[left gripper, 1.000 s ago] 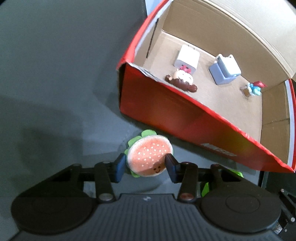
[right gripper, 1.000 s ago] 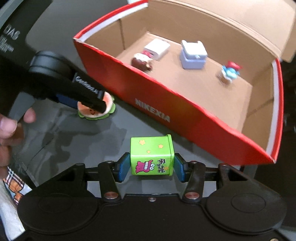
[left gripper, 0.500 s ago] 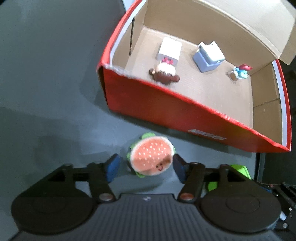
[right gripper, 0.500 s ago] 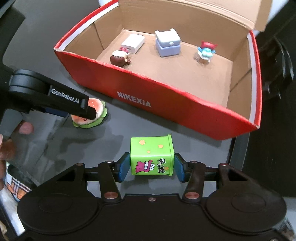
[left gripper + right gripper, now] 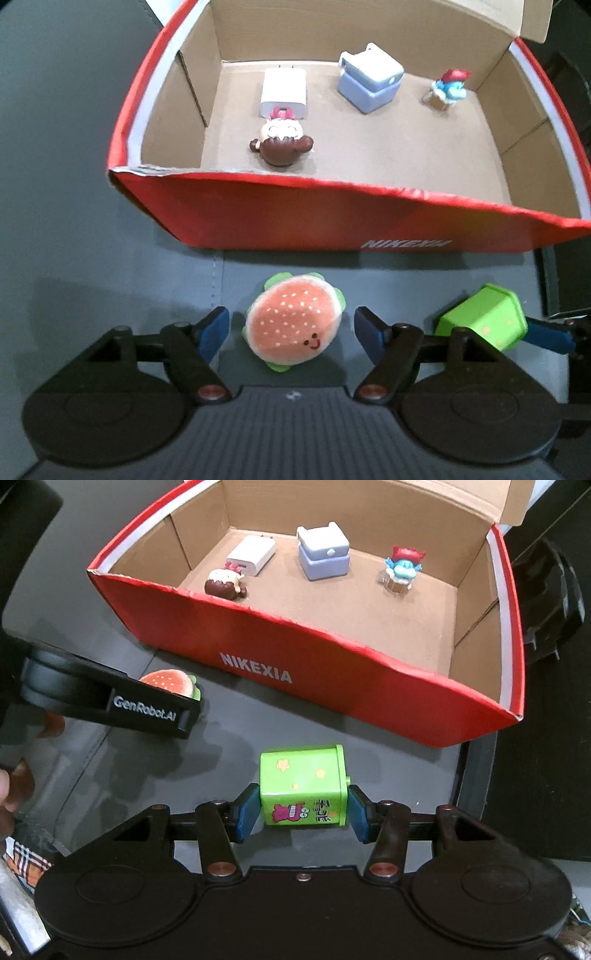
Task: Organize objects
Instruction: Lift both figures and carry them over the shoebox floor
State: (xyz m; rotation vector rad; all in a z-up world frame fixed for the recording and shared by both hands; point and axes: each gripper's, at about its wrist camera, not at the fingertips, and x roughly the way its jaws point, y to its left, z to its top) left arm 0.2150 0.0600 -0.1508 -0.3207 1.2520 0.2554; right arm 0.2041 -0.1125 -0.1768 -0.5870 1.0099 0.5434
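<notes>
We are putting small toys away into the red box (image 5: pixel 332 221). Two toys are not in yet, and both sit on the dark bench (image 5: pixel 92 240) on the near side of the box.

Our left tool (image 5: pixel 291 330) points down over the burger toy (image 5: pixel 293 326). Its two blue pads are apart and opening wider. The burger sits between them, with a gap on each side, so nothing presses on it. It rests on the bench by itself.

Our right tool (image 5: pixel 303 808) is clamped on the green tin (image 5: pixel 303 790). A blue pad presses on each side of the tin, which looks like it is held just over the bench.

The red box is ahead of both tools, past the toys. Inside it we see a white charger (image 5: pixel 283 92), a doll head with brown hair (image 5: pixel 282 142), a pale blue chest (image 5: pixel 369 83) and a little blue figure with a red hat (image 5: pixel 448 86). The near right part of the box floor is bare.

We think the step now is getting these last two toys into the box. Next, the right tool needs to lift the tin high enough to clear the red front wall, carry it forward, and open over the bare part. The left tool has to close on the burger again before it can lift it. The burger is soft, so a gentle squeeze should do.
</notes>
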